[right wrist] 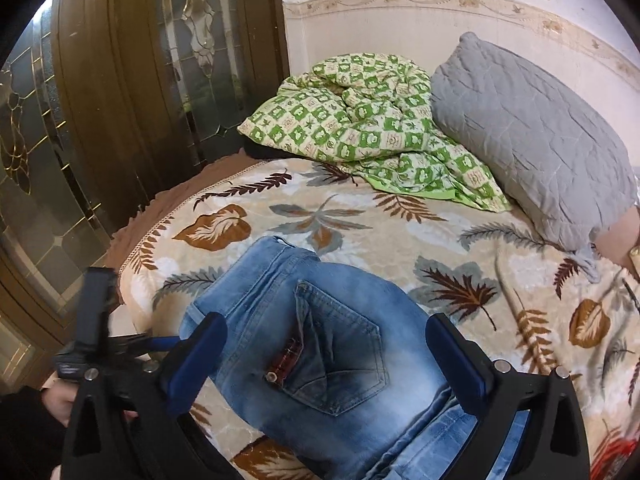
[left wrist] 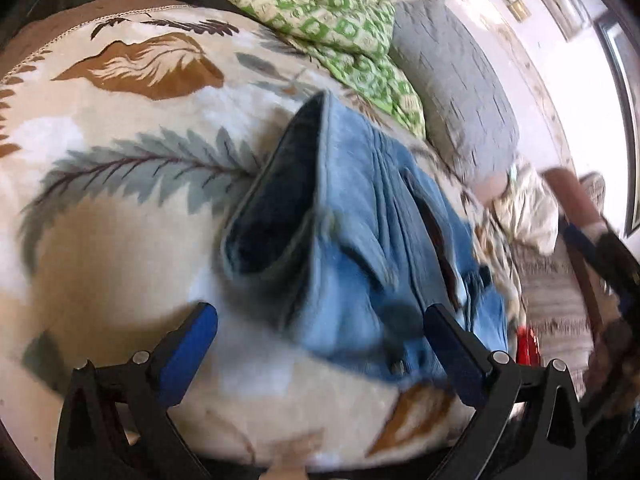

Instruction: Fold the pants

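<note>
Left wrist view: left gripper [left wrist: 320, 340] spread wide, holding nothing, above the folded pants [left wrist: 360, 240] on the leaf-print blanket [left wrist: 120, 240]; image blurred. Right wrist view: right gripper [right wrist: 326, 356] spread wide over the pants [right wrist: 320, 340]; back pocket [right wrist: 340, 360] visible only here.

No readable text, label, brand or number in either wrist view, small red tag [right wrist: 285, 356] at the back pocket of the jeans [right wrist: 320, 344] too small to read, printing on the left gripper's body in the right wrist view blurred
</note>
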